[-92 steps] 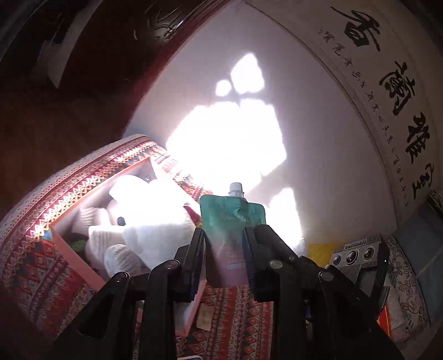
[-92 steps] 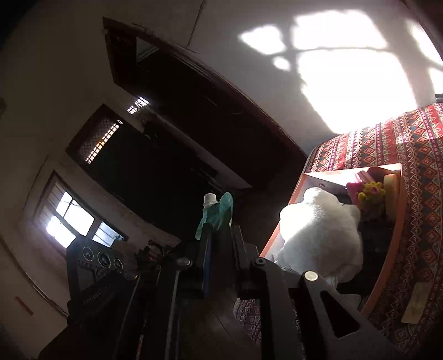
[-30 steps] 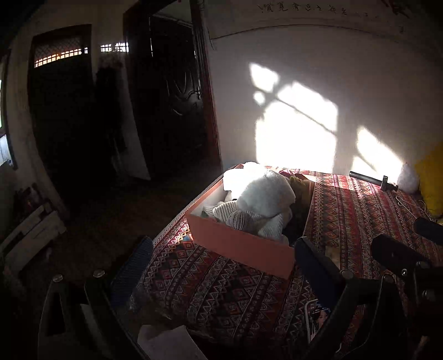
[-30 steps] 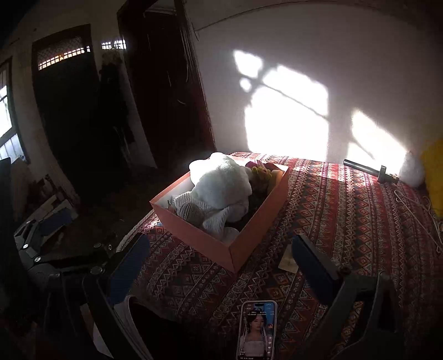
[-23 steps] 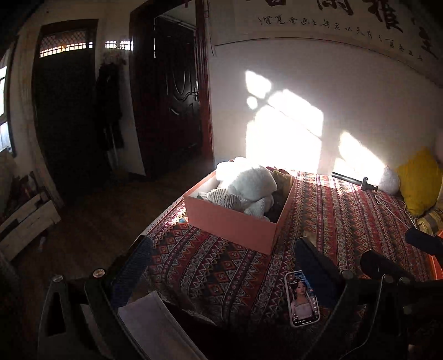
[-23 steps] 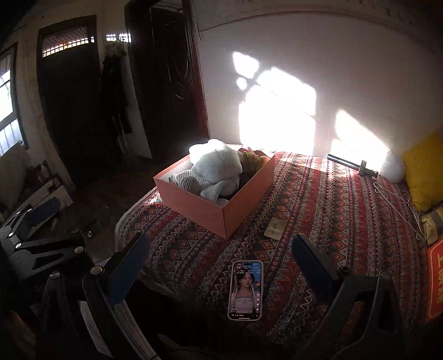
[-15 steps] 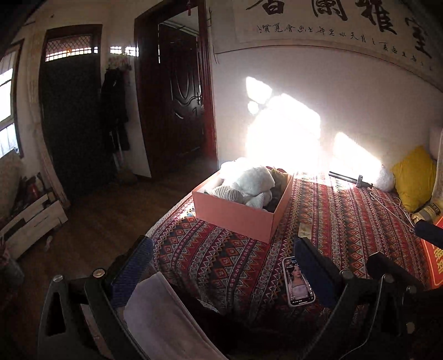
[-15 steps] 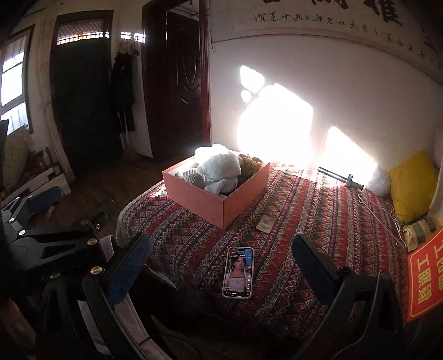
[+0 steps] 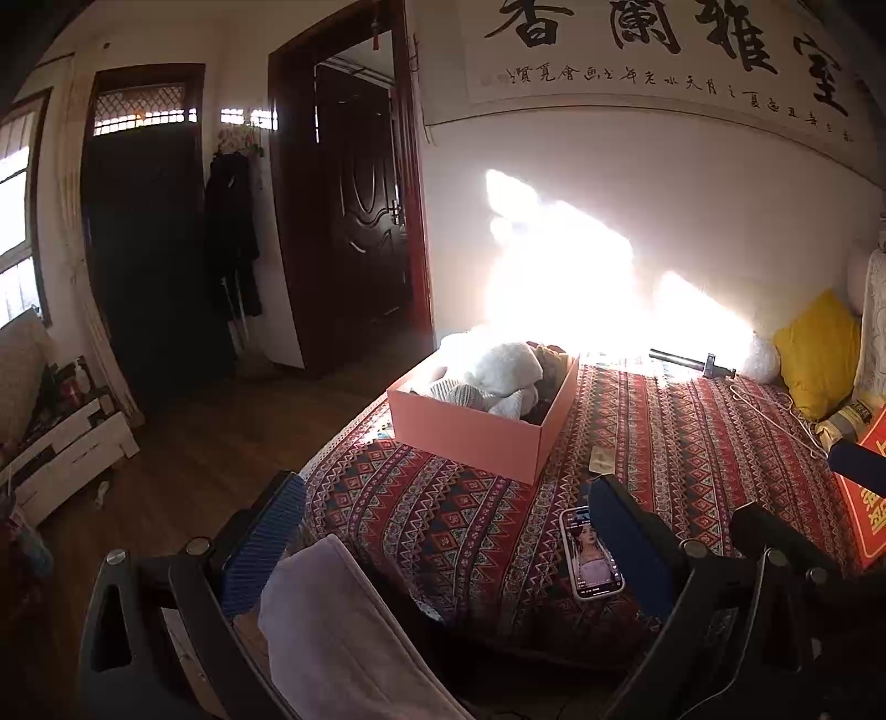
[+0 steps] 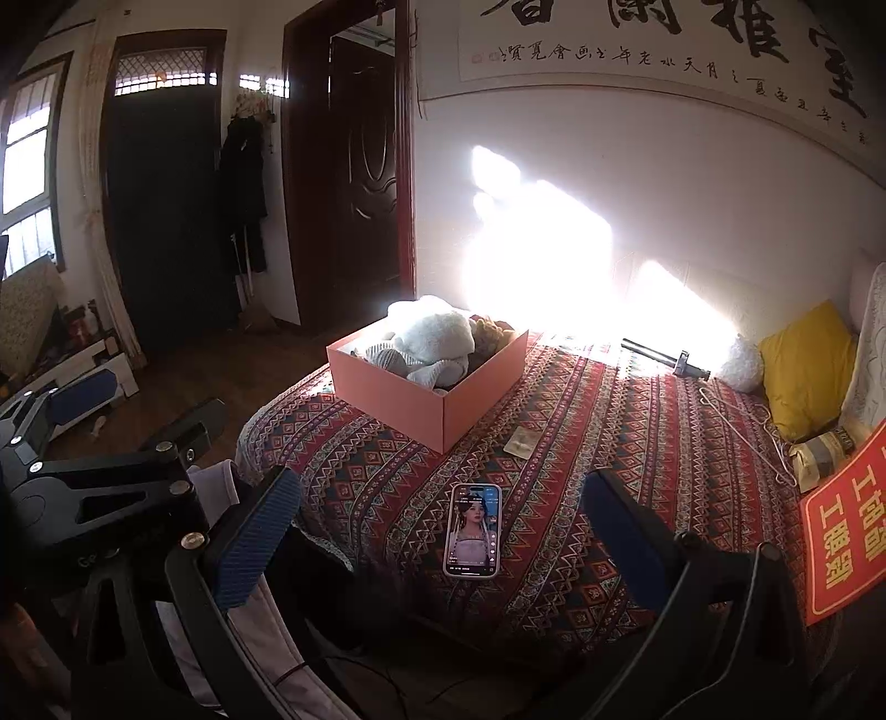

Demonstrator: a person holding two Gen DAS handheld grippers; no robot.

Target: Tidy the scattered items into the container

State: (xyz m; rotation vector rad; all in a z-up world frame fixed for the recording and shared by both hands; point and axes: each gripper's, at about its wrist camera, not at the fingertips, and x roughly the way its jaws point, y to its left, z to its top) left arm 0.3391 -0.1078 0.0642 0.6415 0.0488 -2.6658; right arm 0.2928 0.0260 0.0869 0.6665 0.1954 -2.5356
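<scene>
Sunlight falls in a bright patch on the white wall behind your bed (image 10: 637, 443), which is covered in a red patterned spread and fills most of both views. Above it hangs a long calligraphy scroll (image 10: 664, 33), and dark wooden doors (image 9: 354, 221) stand to the far side of the room.

On the bed's far corner you have the orange box (image 10: 426, 399), open at the top. A white plush toy (image 10: 434, 335) lies heaped in it, rising above the rim, with knitted grey things beside it and a brownish soft item behind; what lies deeper in the box you cannot make out.

Against the wall at the bed's head sits a yellow cushion (image 10: 803, 365). A red sign (image 10: 847, 526) with white characters leans at the near right edge.

Your left gripper (image 9: 443, 531) is released, its blue-padded jaws spread wide with nothing between them, held low at the foot of the bed and well apart from the box. Your right gripper (image 10: 437, 531) is likewise spread wide and empty.

A phone (image 10: 472, 530) lies face up, screen lit, on the spread between you and the box. A small pale card (image 10: 520, 441) lies just beyond it, near the box's corner.
</scene>
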